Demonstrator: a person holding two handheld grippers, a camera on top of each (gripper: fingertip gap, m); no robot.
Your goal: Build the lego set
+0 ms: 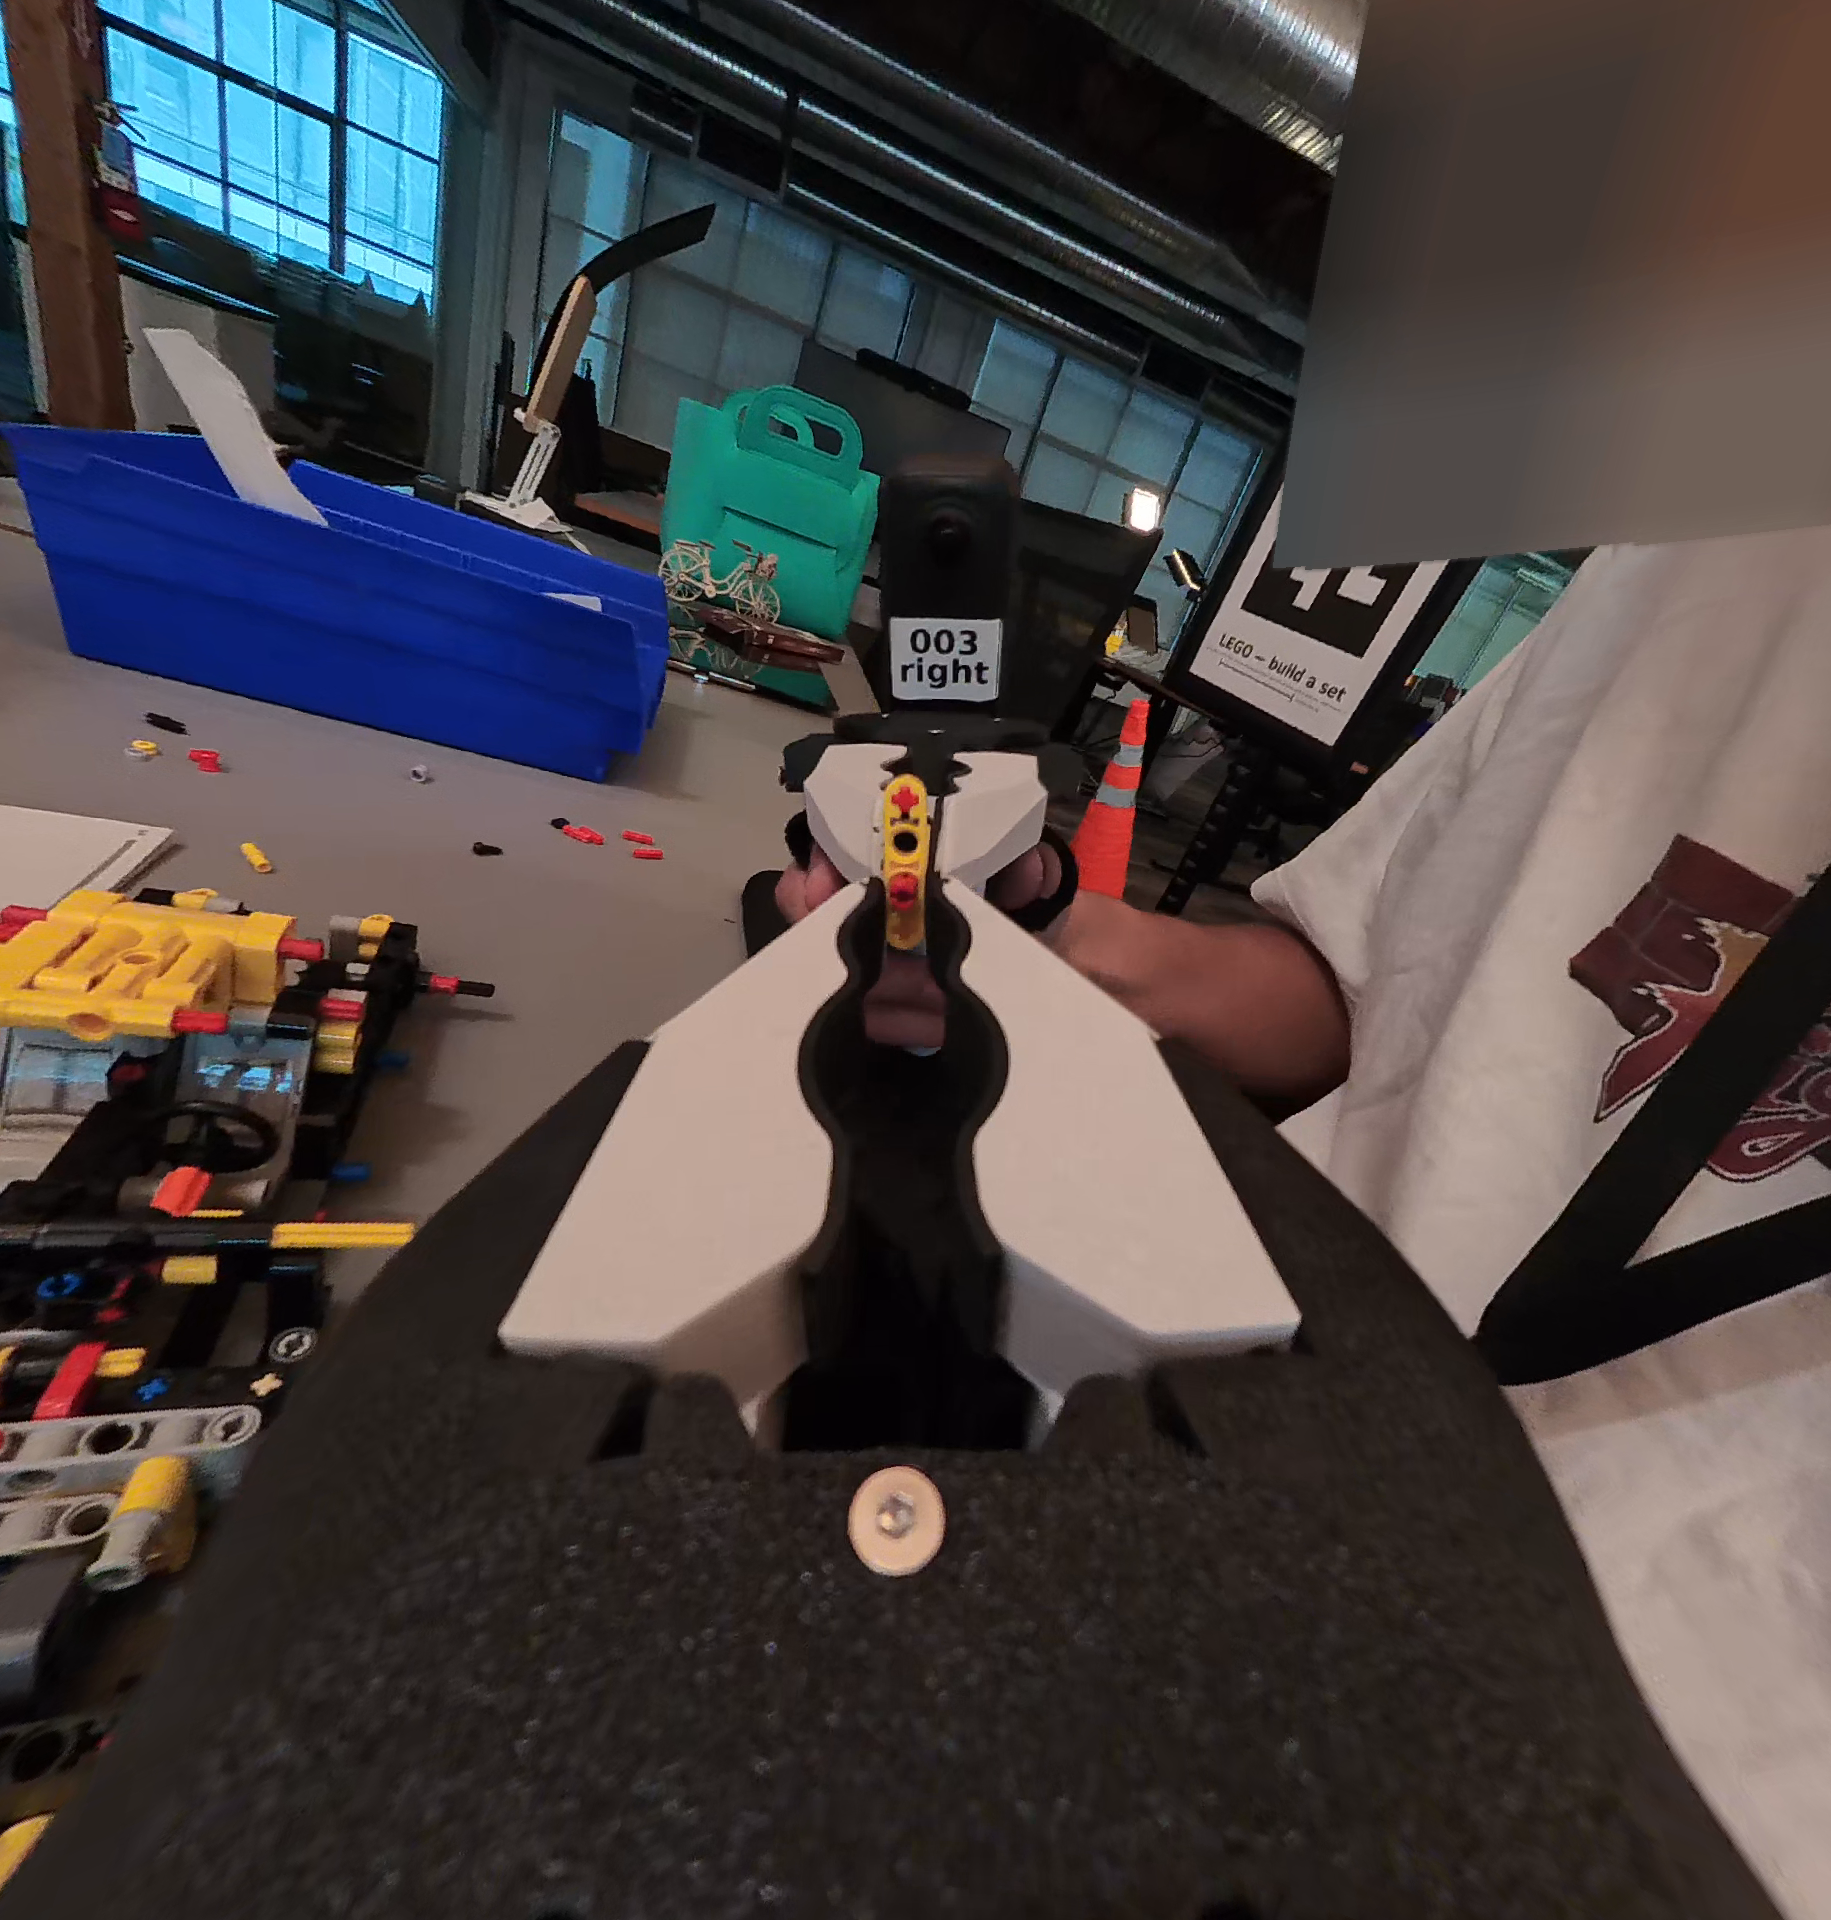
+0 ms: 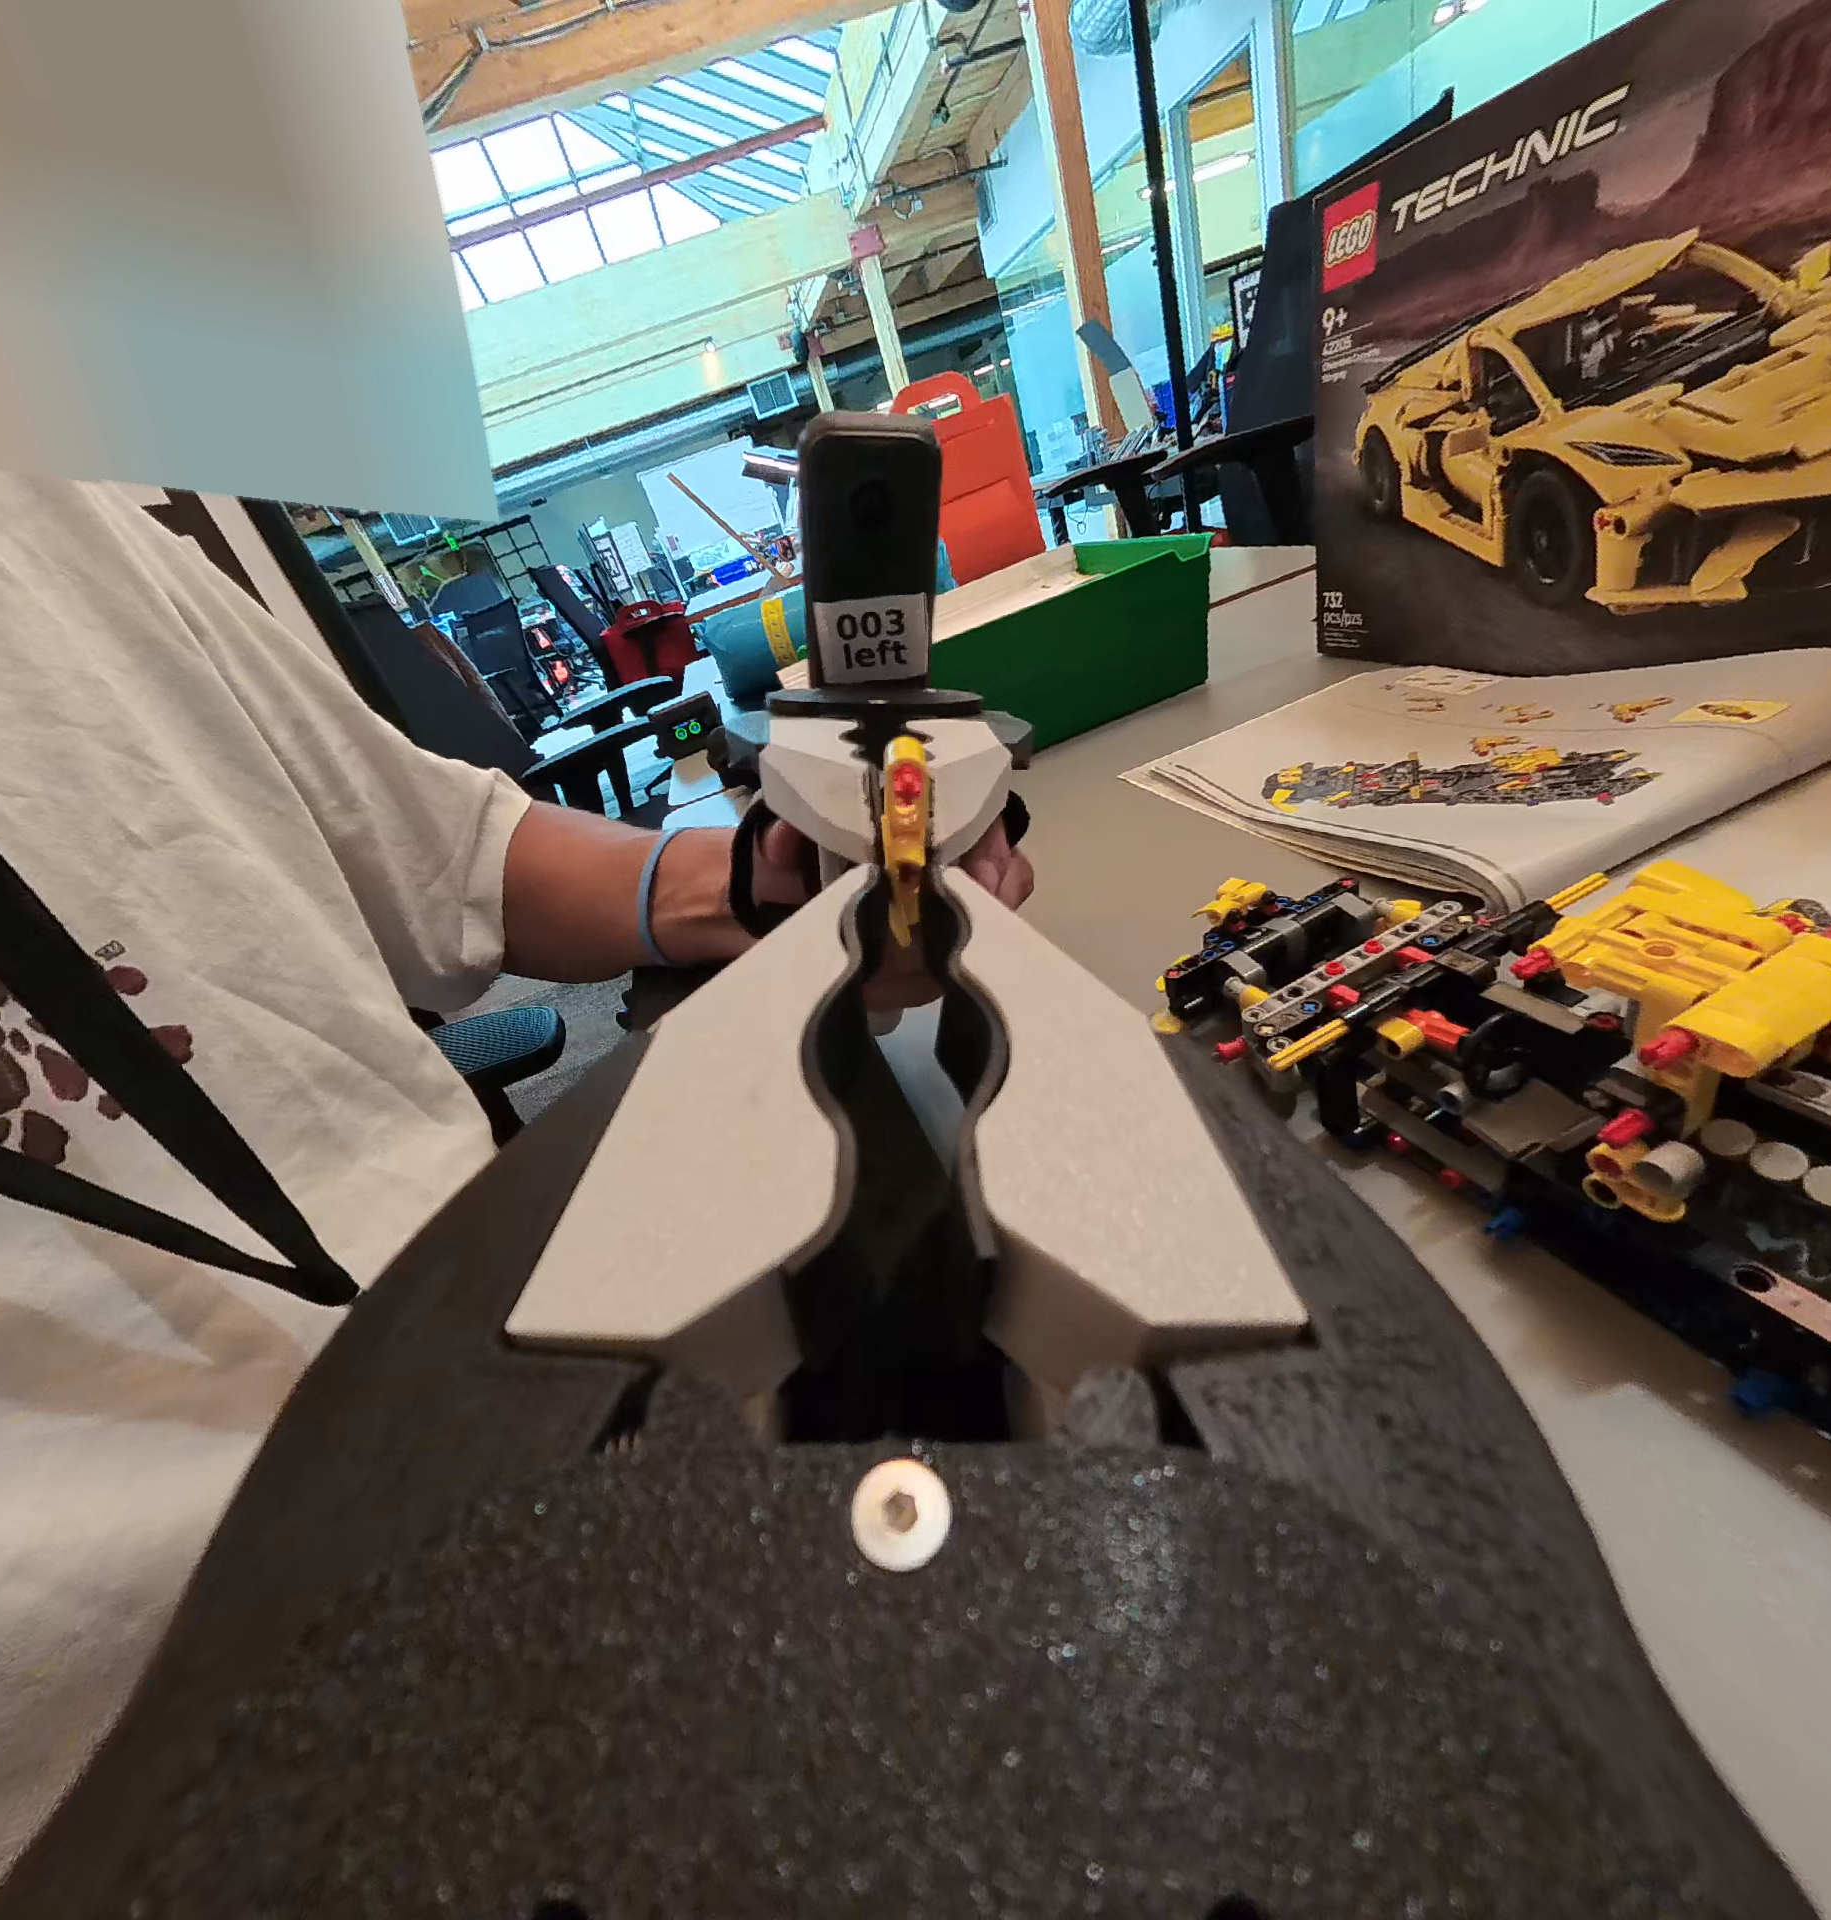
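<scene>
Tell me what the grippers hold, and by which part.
Both hold one small yellow piece with red pins, in the air: the left gripper pinches one end, the right gripper the other.

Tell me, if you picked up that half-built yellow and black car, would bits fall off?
Probably some would. The half-built car is long and flat with open gaps, so it may bend if lifted by one end. Red pins and a yellow rod poke out and could snag. Lying flat, it is unlikely to roll.
</scene>
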